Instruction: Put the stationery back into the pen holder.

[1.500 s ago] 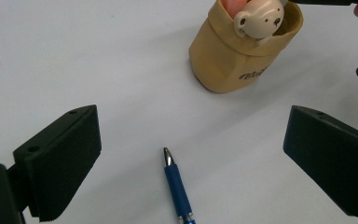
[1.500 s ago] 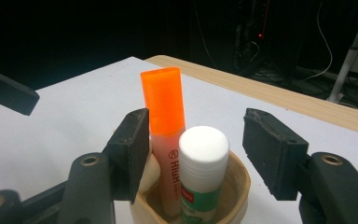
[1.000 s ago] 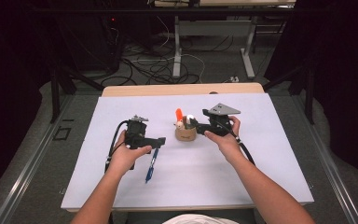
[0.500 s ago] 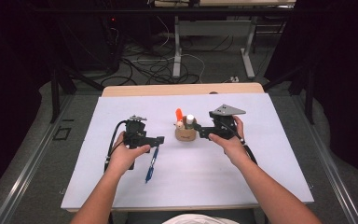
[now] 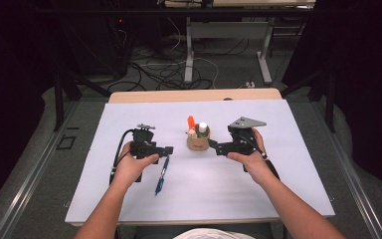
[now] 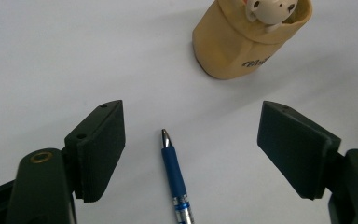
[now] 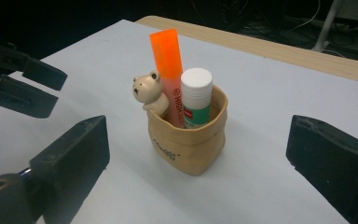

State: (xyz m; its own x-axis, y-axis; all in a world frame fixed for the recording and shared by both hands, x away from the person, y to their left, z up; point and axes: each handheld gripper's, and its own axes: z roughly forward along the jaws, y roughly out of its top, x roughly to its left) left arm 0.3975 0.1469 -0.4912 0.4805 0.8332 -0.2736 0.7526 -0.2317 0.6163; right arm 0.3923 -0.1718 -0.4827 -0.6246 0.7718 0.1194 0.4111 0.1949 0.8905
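A tan pen cup (image 5: 198, 143) (image 7: 189, 144) with a small bear figure stands mid-table, holding an orange highlighter (image 7: 167, 65) and a white-capped glue stick (image 7: 196, 95). A blue pen (image 5: 161, 174) (image 6: 176, 179) lies on the white mat, tip toward the cup (image 6: 242, 46). My left gripper (image 5: 166, 149) (image 6: 191, 126) hovers over the pen; its jaws have just been closing, and the pen lies between them untouched. My right gripper (image 5: 213, 147) (image 7: 198, 135) faces the cup from the right; its jaws have just been opening and stand wide, clear of the cup.
The white mat (image 5: 278, 129) covers a wooden table (image 5: 194, 94). Behind the table are dark floor, cables and metal table legs (image 5: 189, 50). The left gripper (image 7: 32, 86) appears far off in the right gripper view.
My right gripper has drawn back a little to the right, away from the cup. The left hand has stayed over the pen.
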